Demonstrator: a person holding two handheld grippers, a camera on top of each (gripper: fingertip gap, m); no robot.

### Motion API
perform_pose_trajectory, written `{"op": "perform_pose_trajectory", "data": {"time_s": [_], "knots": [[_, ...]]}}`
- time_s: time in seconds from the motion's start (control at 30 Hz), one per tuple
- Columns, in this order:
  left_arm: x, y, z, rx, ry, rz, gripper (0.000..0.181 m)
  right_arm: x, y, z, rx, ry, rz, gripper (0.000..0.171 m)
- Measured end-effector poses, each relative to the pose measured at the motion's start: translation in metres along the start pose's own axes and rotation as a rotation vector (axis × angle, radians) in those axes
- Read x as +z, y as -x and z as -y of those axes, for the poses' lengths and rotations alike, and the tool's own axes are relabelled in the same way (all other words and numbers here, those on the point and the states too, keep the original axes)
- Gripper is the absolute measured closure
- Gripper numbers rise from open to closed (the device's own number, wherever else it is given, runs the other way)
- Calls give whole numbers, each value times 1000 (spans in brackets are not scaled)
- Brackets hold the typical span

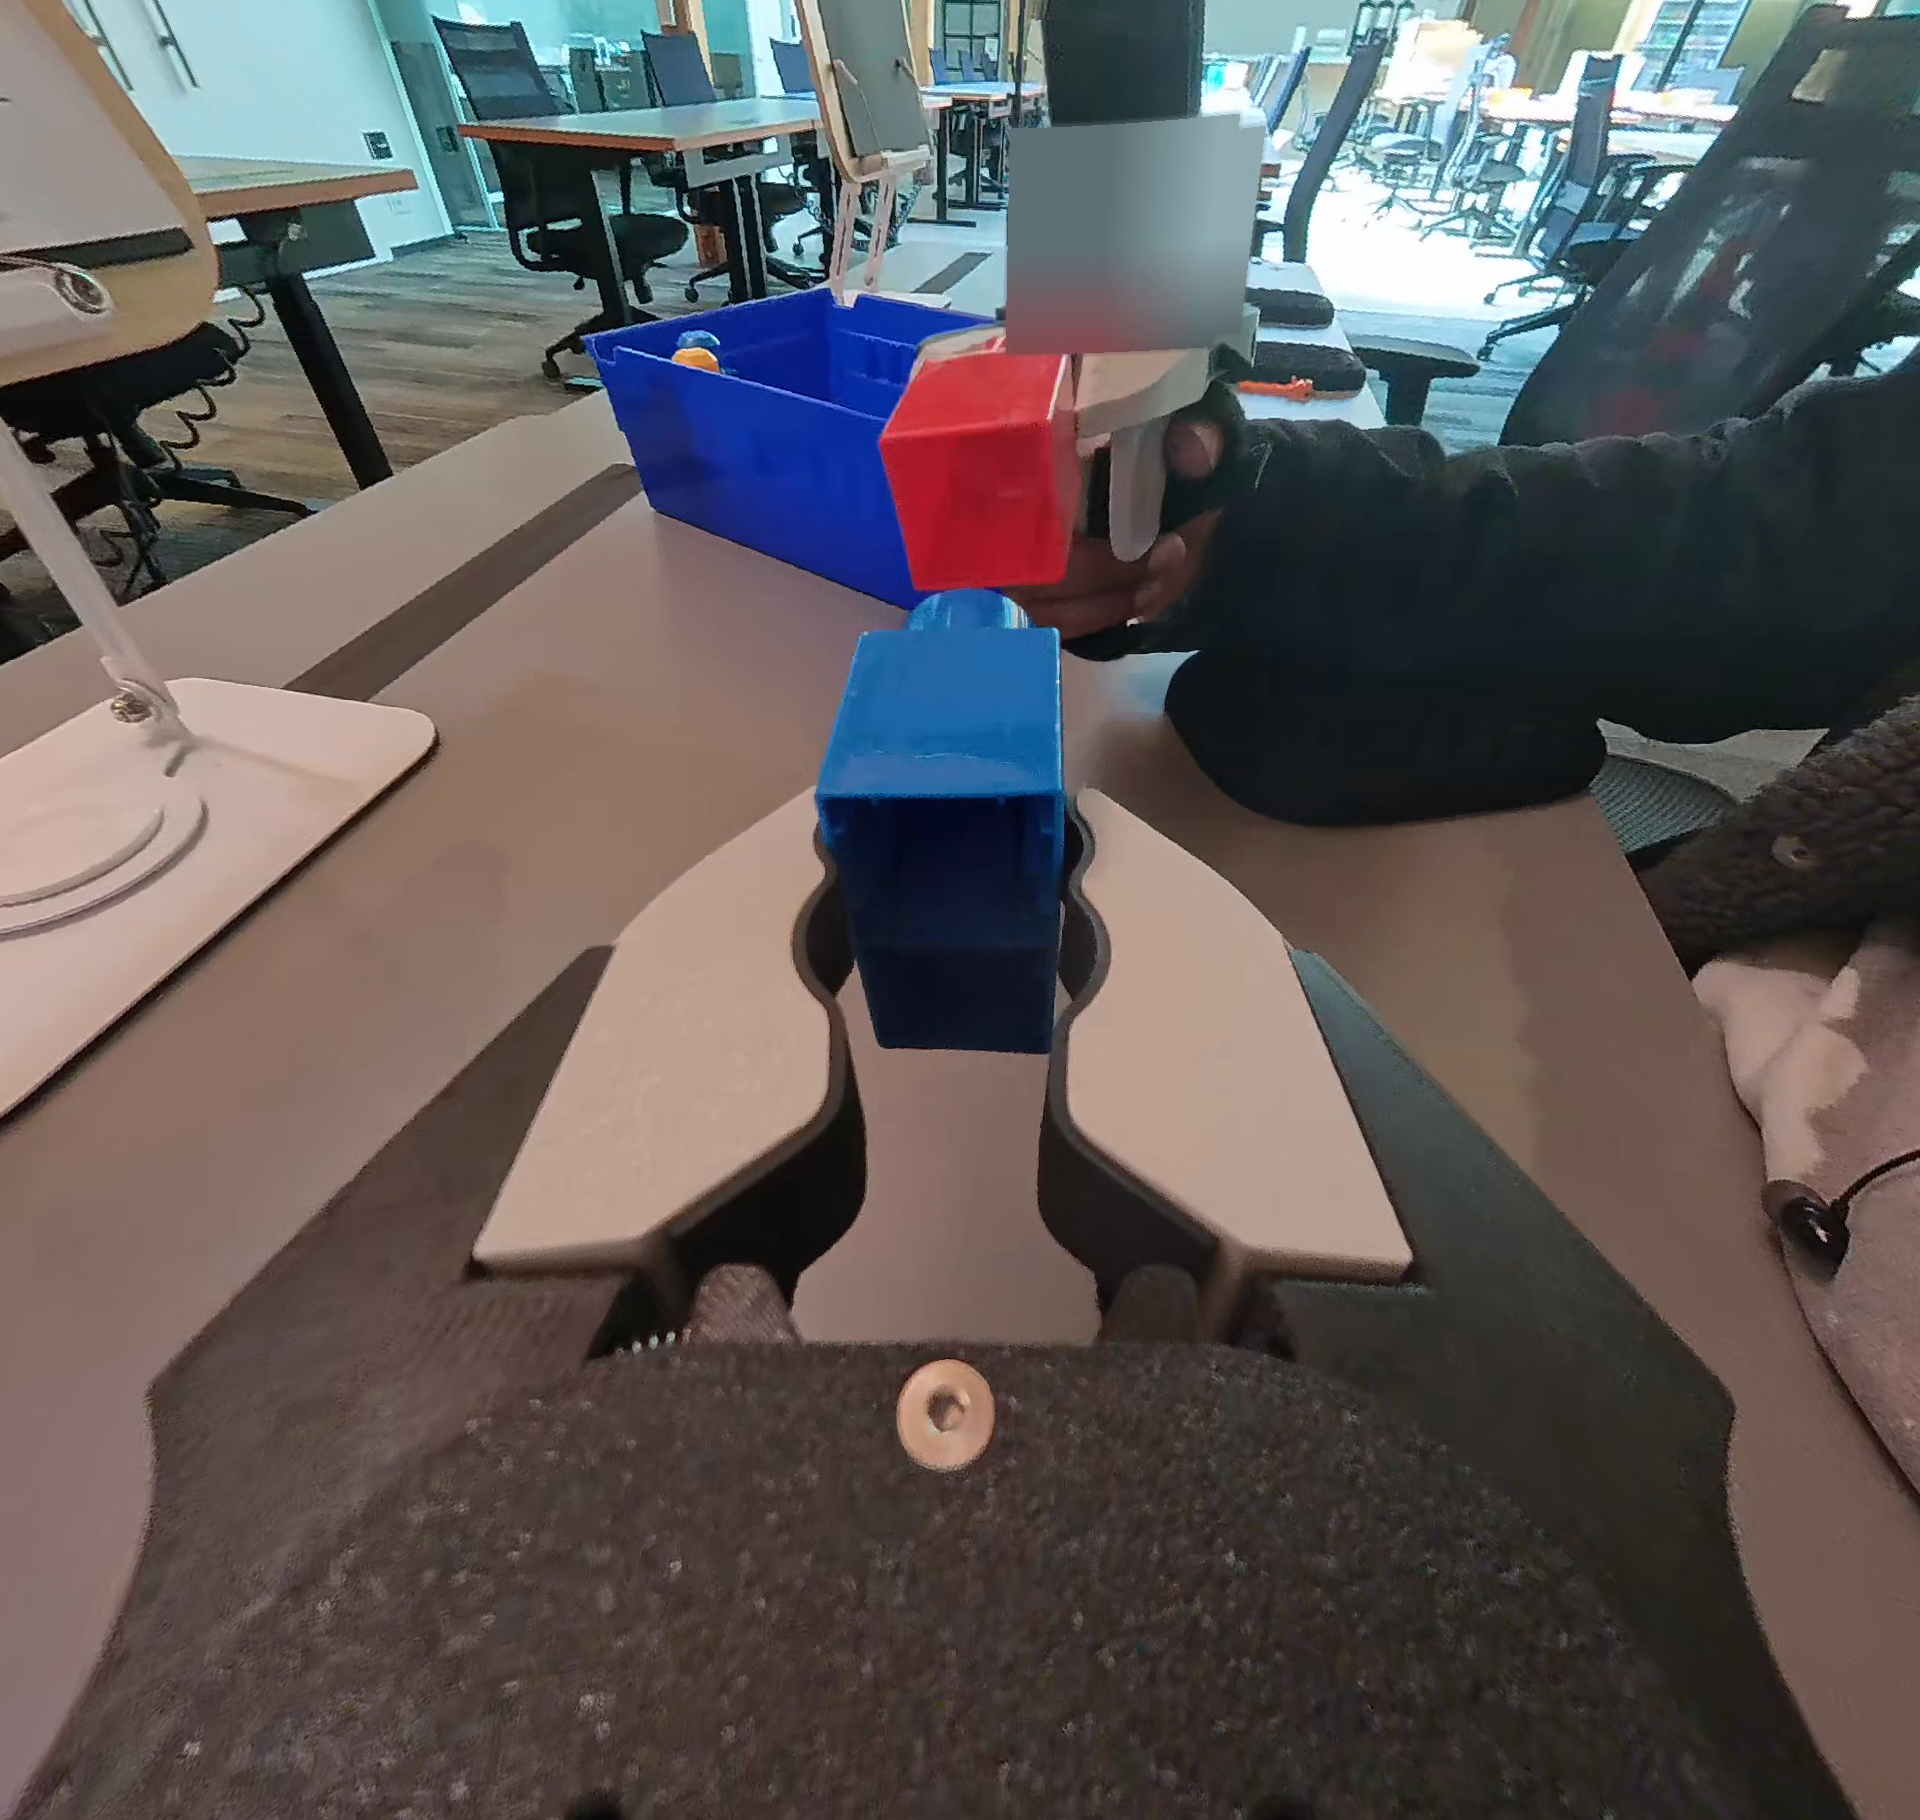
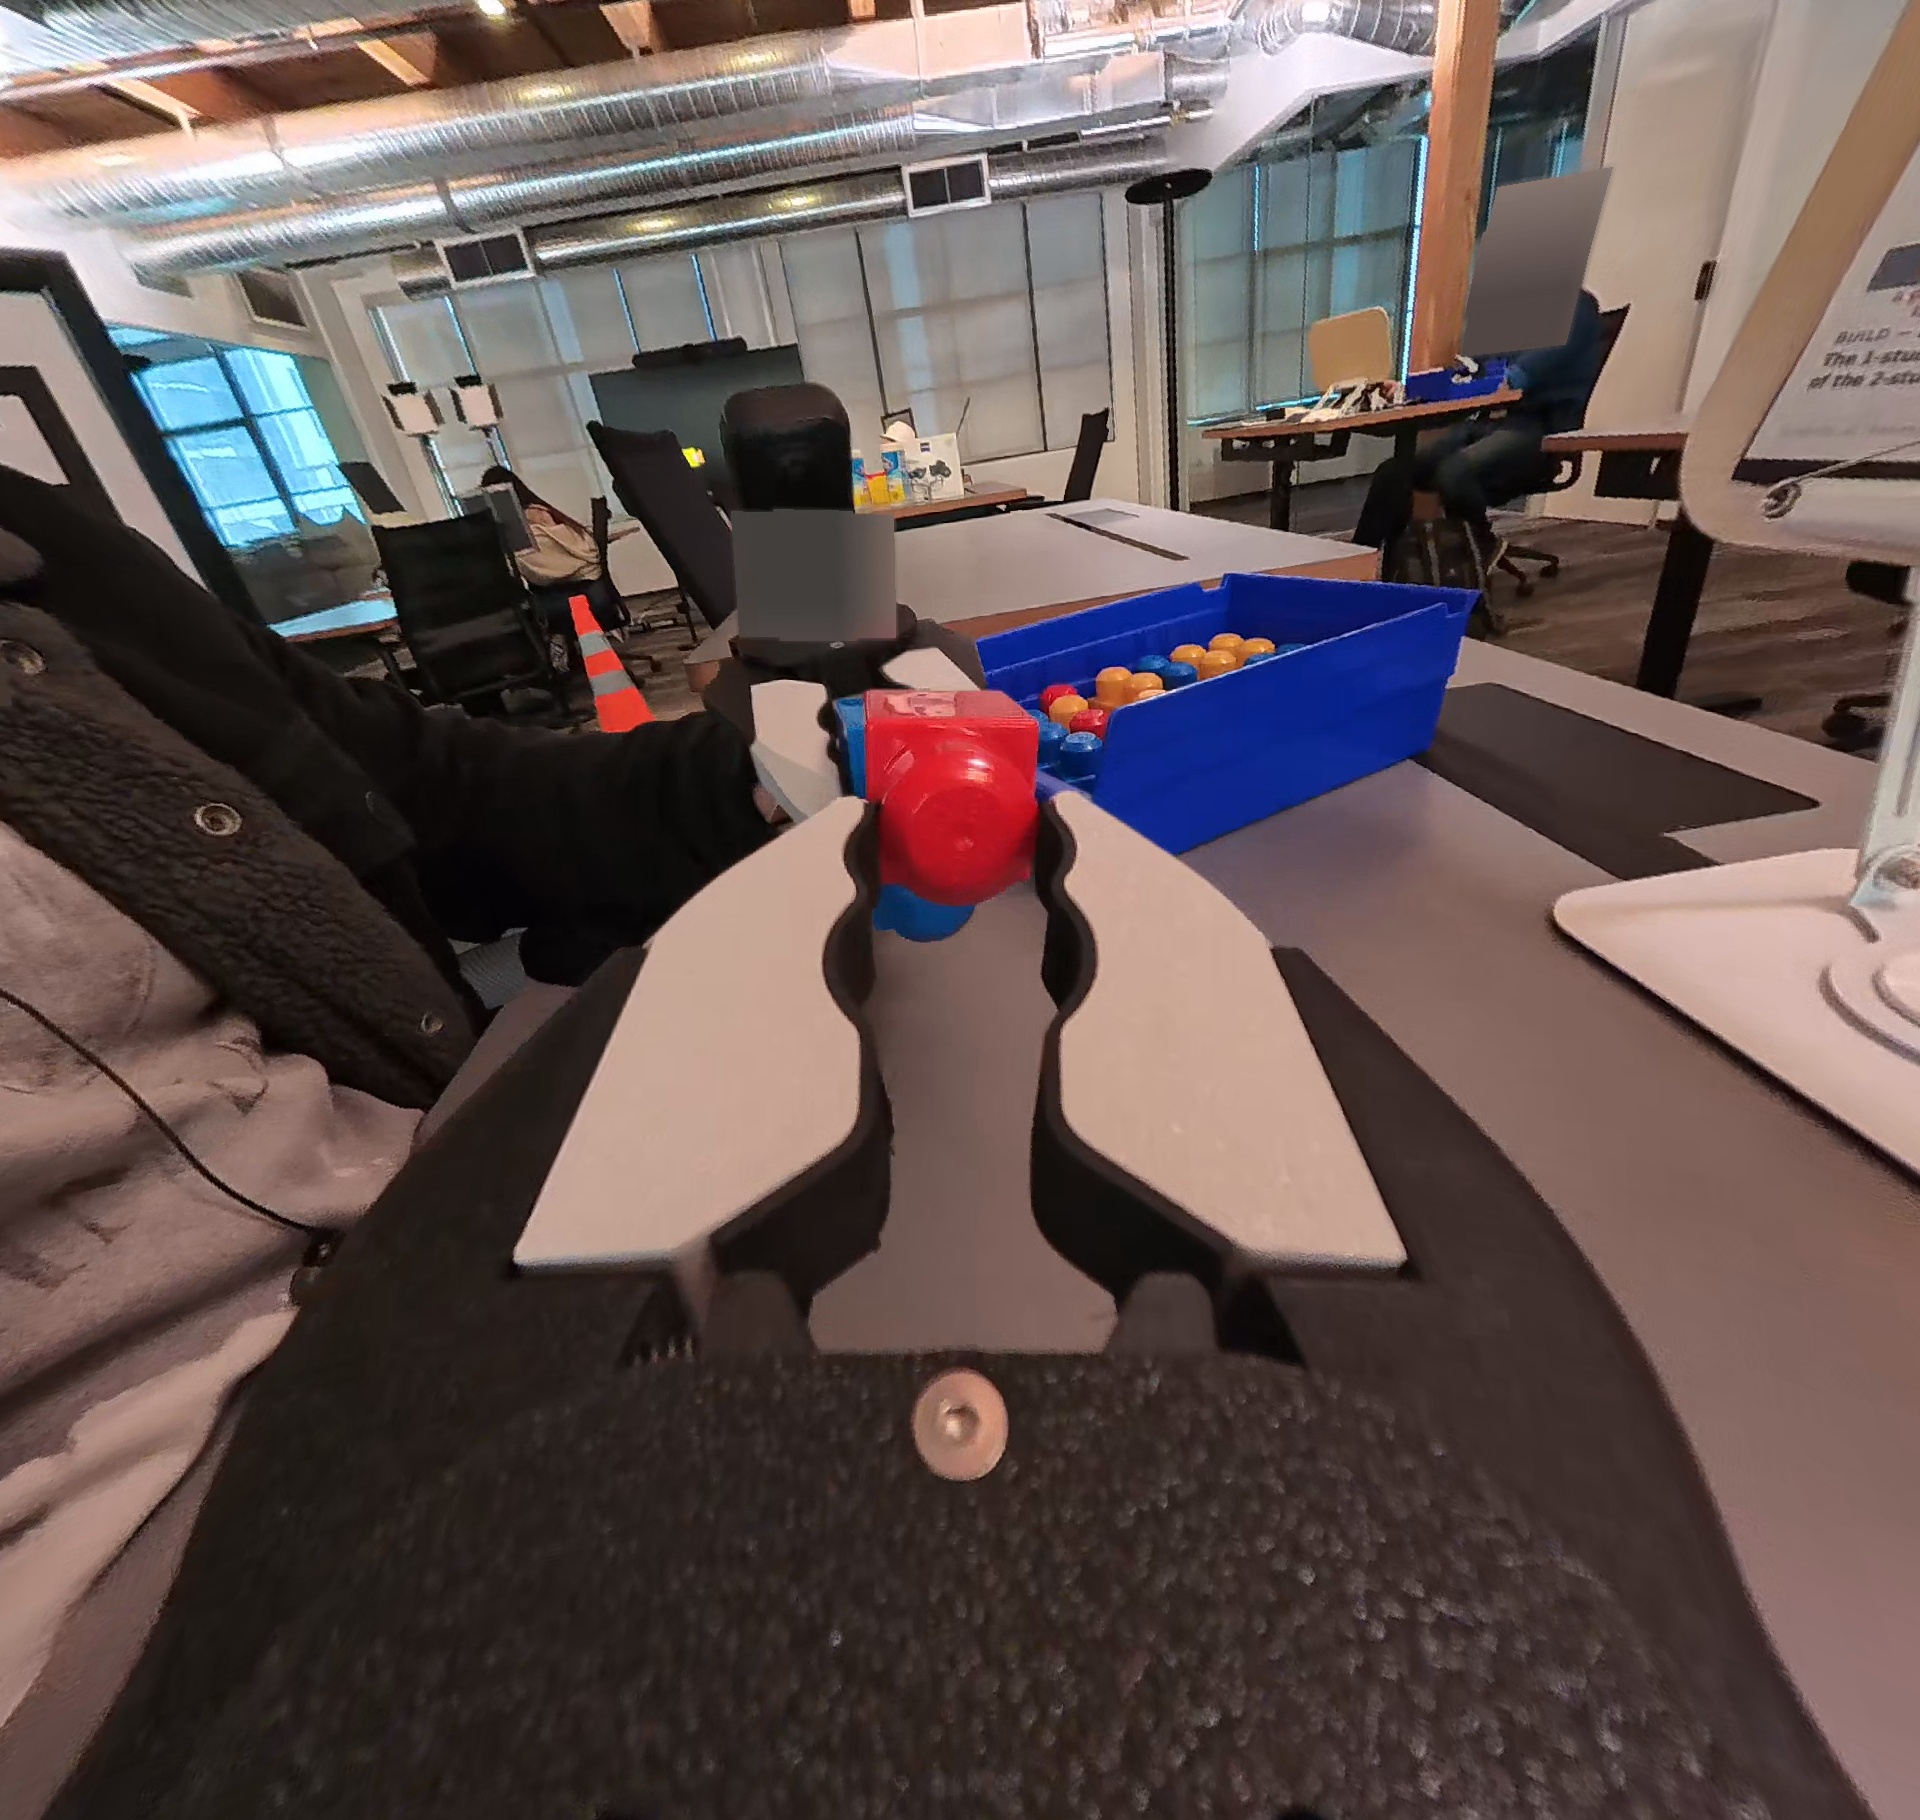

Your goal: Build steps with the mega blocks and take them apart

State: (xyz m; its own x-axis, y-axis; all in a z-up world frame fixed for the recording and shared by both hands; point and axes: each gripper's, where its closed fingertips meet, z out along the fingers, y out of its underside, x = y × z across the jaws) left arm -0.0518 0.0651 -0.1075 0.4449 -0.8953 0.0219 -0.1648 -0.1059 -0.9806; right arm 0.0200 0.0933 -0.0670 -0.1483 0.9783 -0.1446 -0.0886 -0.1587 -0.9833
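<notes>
Lamp base [image 1: 187,814]: white, at 9 o'clock on the surface [image 1: 623,648].
Left gripper [image 1: 948,835]: jaws pinching 1 blue block [image 1: 951,814], stud pointing to 12 o'clock.
Right gripper [image 2: 951,825]: jaws pinching 1 red block [image 2: 951,783], just above the blue block's stud.
Bin [image 2: 1278,731]: blue, at 1 o'clock, holding more blocks.

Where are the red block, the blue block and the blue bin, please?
red block [image 1: 982,482]: left wrist view, on its near flat side.
blue block [image 1: 945,721]: left wrist view, on its top face.
blue bin [image 2: 1278,731]: right wrist view, on its front wall.
</notes>
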Motion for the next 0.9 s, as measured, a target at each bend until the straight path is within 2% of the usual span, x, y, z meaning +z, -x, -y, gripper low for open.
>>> {"op": "perform_pose_trajectory", "data": {"time_s": [0.47,0.9], "knots": [[8,-9,-6,-9,24,-39,144,20,11,-27,-20,55,34,143],[8,-18,-7,-35,25,-95,144,23,19,-36,-87,64,59,143]]}}
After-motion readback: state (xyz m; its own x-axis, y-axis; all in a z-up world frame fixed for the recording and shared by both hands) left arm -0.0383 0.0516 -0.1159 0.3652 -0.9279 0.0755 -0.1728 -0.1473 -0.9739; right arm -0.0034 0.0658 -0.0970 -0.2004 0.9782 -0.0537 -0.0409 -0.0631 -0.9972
